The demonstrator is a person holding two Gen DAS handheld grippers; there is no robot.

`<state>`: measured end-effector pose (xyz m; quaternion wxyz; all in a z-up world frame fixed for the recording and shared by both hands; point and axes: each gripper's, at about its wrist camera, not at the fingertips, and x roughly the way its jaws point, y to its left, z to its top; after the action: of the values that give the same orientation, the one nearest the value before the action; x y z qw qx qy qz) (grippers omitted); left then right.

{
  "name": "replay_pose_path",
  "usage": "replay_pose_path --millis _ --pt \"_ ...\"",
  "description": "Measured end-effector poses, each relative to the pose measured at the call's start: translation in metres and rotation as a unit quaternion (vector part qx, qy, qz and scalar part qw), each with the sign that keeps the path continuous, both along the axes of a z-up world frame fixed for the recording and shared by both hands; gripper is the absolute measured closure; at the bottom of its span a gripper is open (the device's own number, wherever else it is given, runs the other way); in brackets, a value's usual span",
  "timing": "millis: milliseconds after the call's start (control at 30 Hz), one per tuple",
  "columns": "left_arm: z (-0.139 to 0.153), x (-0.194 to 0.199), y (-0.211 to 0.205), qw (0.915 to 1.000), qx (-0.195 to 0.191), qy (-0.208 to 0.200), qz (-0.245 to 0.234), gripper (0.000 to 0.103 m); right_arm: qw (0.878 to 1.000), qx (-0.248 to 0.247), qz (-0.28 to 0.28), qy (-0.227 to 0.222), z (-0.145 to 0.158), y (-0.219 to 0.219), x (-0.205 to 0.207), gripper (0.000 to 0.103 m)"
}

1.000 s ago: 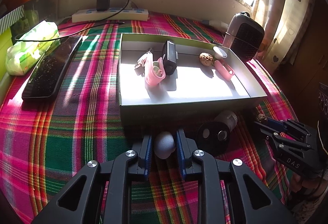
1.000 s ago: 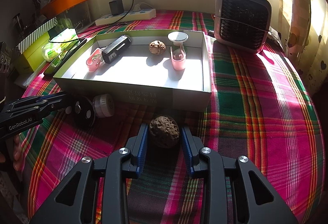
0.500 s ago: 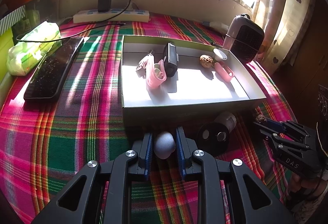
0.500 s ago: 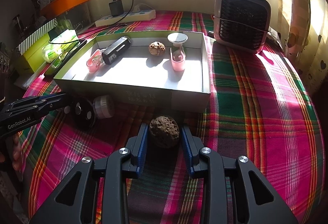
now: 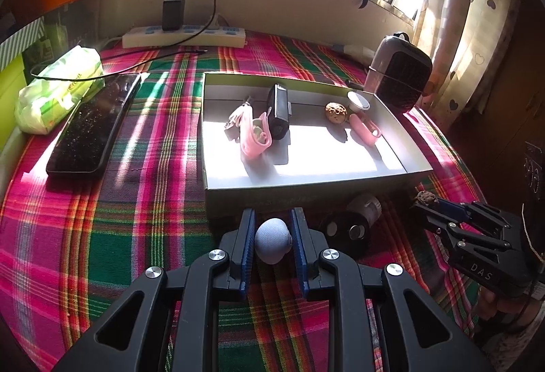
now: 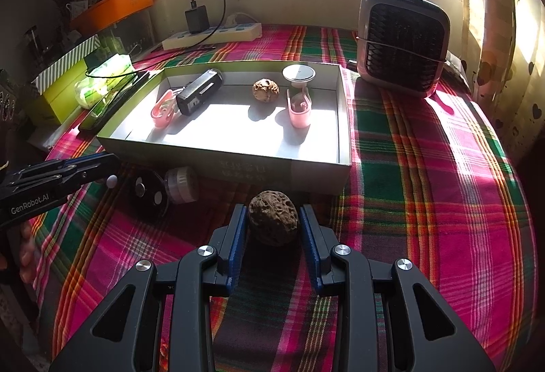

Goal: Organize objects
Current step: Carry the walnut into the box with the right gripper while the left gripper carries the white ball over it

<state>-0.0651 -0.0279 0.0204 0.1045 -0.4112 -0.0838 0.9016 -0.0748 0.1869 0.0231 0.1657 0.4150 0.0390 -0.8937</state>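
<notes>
Just ahead: box wall [image 5: 306,193]; black cylinder [image 5: 347,230] beside.

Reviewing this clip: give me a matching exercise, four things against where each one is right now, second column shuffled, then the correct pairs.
Things:
1. small pale round ball
2. loose brown wrinkled walnut
3. black rectangular device
4. black round disc with silver studs

Places:
A. lying inside the open shallow cardboard box
B. between the fingers of the right gripper
C. on the plaid cloth, just in front of the box
D. between the fingers of the left gripper

Pairs: 1-D, 2-B, 3-A, 4-C
</notes>
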Motion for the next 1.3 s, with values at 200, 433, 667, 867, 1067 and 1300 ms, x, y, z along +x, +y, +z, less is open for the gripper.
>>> replay_pose_path --millis 200,433,667,867,1067,1300 --pt "0.008 0.0 -0.001 1.0 0.004 0.008 -0.004 0.084 1.0 -0.006 0.003 0.009 0.008 -0.001 0.0 0.071" --pt "0.015 -0.006 -0.002 0.9998 0.009 0.015 -0.002 0.084 1.0 -0.011 0.003 0.018 0.017 -0.002 -0.006 0.071" --pt "0.021 -0.014 -0.003 0.9997 0.016 0.019 -0.001 0.084 1.0 -0.014 -0.001 0.028 0.025 -0.003 -0.016 0.071" --pt "0.028 -0.021 -0.002 0.9995 0.013 0.03 -0.003 0.084 0.999 -0.009 0.003 0.032 0.028 -0.008 -0.027 0.071" --pt "0.026 -0.034 -0.005 0.9996 0.007 0.027 0.004 0.084 0.999 -0.003 0.001 0.034 0.03 -0.013 -0.041 0.071" --pt "0.016 -0.046 -0.005 0.9998 0.002 0.017 0.007 0.084 1.0 0.002 -0.001 0.023 0.023 -0.018 -0.067 0.071"
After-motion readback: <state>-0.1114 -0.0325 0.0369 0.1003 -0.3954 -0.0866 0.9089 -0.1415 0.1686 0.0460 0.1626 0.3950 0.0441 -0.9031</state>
